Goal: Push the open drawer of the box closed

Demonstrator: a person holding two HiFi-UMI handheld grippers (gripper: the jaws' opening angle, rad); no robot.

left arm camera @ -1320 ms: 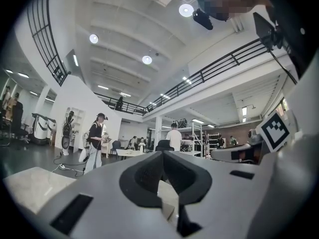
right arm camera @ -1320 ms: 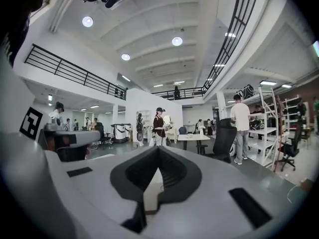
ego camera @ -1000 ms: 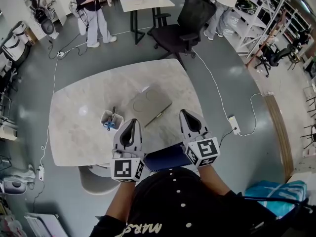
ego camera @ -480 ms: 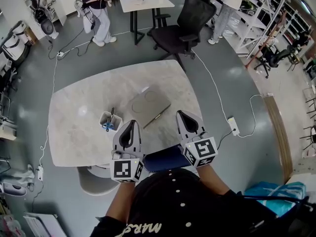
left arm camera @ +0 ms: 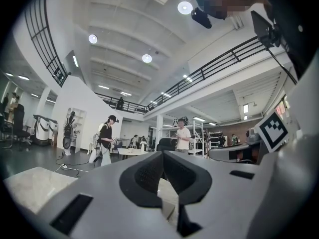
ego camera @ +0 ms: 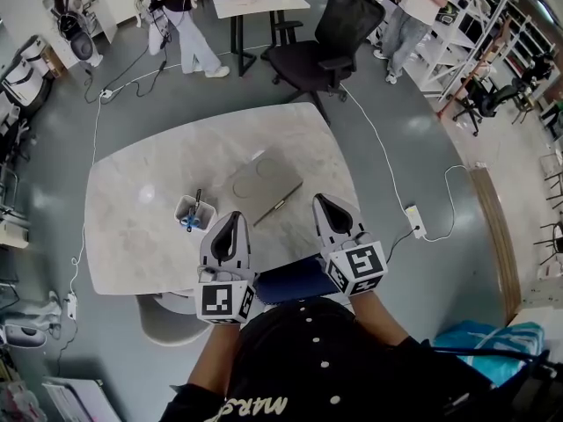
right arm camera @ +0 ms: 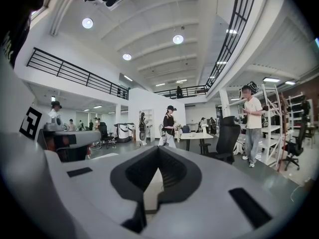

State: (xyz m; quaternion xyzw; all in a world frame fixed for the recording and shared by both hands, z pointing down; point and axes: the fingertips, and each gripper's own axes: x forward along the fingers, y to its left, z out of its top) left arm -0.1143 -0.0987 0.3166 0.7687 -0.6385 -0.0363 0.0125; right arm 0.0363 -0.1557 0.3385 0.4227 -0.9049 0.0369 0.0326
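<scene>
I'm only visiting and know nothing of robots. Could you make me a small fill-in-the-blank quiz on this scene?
The left gripper and the right gripper both have their jaws ____.
The scissors in the white cup have ____ handles.
Beyond the table stands a ____ office chair.
Missing words: shut; blue; black.

Head view: I look steeply down on the tabletop (ego camera: 141, 236) from high up. Cameras on left gripper (ego camera: 232, 216) and right gripper (ego camera: 320, 200) look along their jaws, low and level — all views catch the black chair (ego camera: 325, 51).
</scene>
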